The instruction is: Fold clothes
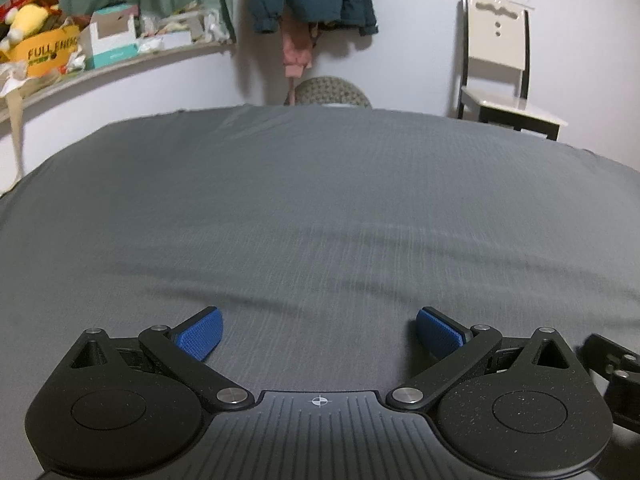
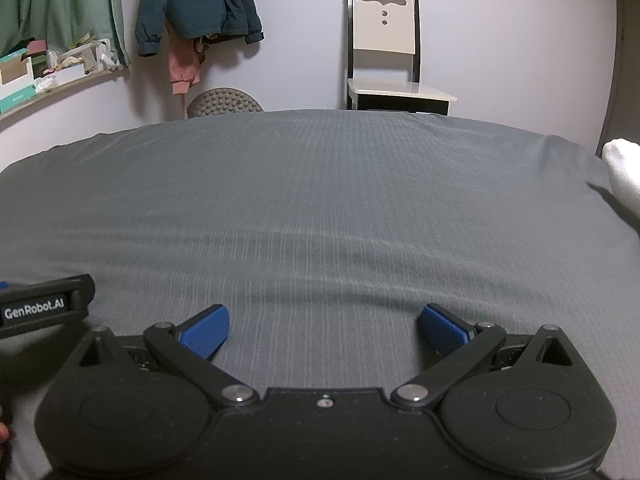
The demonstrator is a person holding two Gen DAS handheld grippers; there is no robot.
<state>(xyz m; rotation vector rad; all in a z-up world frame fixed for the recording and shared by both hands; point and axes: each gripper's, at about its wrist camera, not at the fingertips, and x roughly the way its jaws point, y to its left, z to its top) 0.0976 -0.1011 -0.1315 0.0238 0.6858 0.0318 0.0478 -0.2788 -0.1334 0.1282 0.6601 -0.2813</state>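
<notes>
Only the right wrist view shows white cloth (image 2: 624,176) at the bed's (image 2: 320,200) far right edge. Left gripper (image 1: 319,334) and right gripper (image 2: 324,330) gape wide, empty, over ribbed grey sheet.

A pale wall (image 2: 304,40) backs the grey-sheeted bed (image 2: 320,200). A cream chair (image 2: 384,48) stands at 12 o'clock, a cluttered shelf (image 1: 120,60) at 10, a hung teal jacket (image 2: 196,4) at 11.
</notes>
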